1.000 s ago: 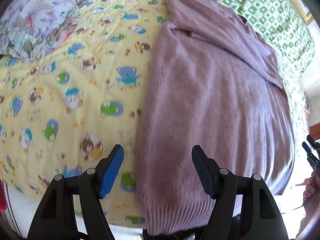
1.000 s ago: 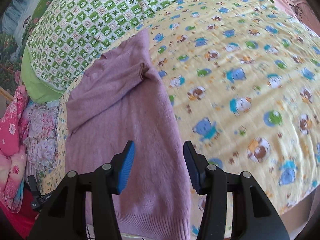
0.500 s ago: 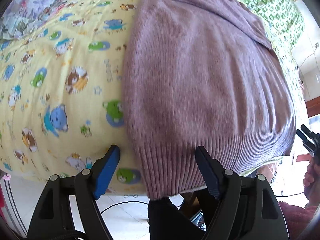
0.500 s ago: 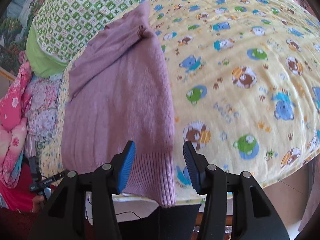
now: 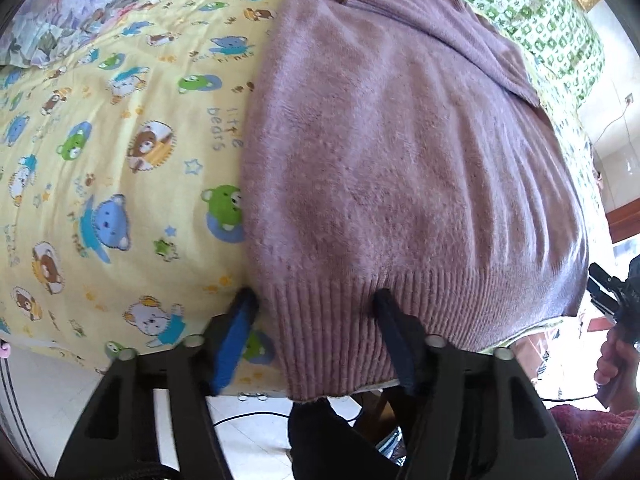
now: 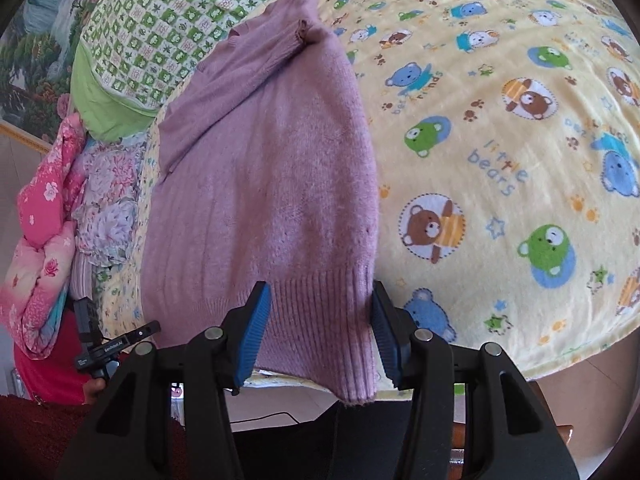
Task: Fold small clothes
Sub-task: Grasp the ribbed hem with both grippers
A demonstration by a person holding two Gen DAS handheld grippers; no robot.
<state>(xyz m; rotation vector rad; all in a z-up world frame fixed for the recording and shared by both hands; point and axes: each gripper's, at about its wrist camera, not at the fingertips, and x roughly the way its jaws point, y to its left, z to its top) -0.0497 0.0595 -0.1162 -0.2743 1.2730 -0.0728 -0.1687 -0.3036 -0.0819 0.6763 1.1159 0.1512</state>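
A mauve knitted sweater [image 5: 400,152] lies flat on the yellow bear-print bedsheet [image 5: 100,140], sleeve folded across its top, ribbed hem hanging over the bed's near edge. My left gripper [image 5: 314,304] is open, its fingers straddling the hem's left corner. In the right wrist view the same sweater [image 6: 264,184] lies left of centre on the sheet [image 6: 500,140]. My right gripper [image 6: 320,300] is open, its fingers straddling the ribbed hem near its right corner. Neither gripper has closed on the cloth.
A green checked quilt [image 6: 160,20] lies past the sweater's top. Pink and floral bedding [image 6: 48,208] is piled at the left. The bed's near edge drops to a tiled floor [image 5: 248,432] with a cable.
Both grippers have moved down and in toward the bed's near edge. They now straddle the sweater's ribbed hem, where before they hovered over its body. Both stay open.
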